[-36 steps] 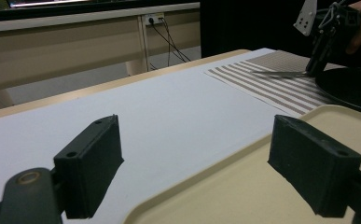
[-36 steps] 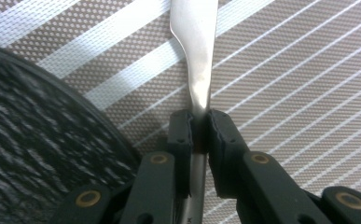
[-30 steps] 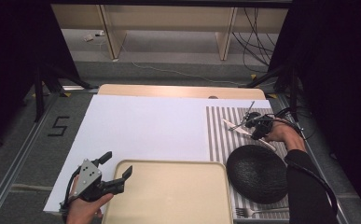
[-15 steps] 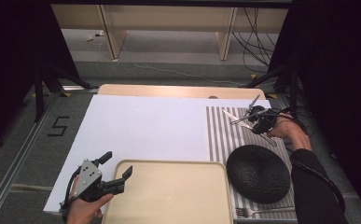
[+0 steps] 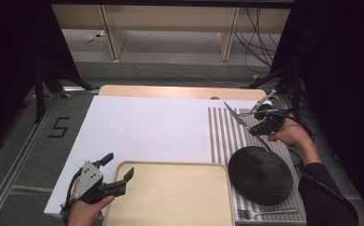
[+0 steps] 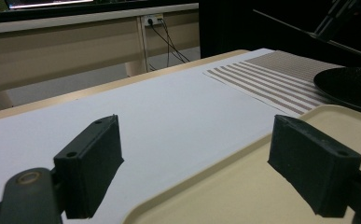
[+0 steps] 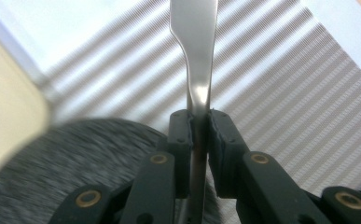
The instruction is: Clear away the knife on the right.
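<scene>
While the right tool (image 7: 199,135) clamps the knife (image 7: 194,56) by its handle above the striped placemat (image 5: 226,136), keep the blade level and carry it slowly clear of the black plate (image 5: 259,174); the left tool (image 6: 206,158) waits open and empty at the tray (image 5: 170,197).

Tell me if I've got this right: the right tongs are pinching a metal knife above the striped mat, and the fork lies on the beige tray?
Not quite. The fork lies on the striped mat in front of the black plate, beside the beige tray, as the high view shows. The right tongs do pinch the knife above the mat.
</scene>
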{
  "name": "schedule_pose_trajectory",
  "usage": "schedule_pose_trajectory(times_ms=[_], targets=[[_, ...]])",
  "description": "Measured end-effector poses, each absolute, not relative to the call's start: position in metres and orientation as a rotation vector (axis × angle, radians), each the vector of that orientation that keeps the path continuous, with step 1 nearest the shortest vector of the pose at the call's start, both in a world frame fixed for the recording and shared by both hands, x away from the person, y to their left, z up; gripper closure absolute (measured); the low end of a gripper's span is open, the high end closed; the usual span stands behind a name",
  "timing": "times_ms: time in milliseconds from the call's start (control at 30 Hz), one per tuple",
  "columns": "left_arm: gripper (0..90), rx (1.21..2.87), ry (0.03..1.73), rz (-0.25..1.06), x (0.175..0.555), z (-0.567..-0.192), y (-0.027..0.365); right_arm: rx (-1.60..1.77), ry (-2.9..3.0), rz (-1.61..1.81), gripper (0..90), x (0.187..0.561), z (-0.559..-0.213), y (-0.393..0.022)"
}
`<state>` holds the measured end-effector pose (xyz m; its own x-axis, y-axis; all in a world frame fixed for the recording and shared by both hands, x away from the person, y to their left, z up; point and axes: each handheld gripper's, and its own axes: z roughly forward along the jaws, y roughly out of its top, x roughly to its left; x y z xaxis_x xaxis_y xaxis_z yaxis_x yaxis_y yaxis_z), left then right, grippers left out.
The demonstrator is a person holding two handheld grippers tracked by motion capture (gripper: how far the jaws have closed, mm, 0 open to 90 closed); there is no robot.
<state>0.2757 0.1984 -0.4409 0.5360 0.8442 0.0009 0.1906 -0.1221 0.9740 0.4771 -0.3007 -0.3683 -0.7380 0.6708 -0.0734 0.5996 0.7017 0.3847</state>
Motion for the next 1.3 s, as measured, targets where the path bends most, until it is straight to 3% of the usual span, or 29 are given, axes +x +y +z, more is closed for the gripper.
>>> schedule_pose_trajectory(times_ms=[467,1300], targets=[[16.7,1.620,0.896,0.710,0.275,-0.440,0.199,0.996,2.690,0.775,80.8,0.432,-0.356,-0.266],[16.7,1.616,0.892,0.709,0.275,-0.440,0.199,1.038,2.653,1.014,80.8,0.379,-0.370,-0.246]])
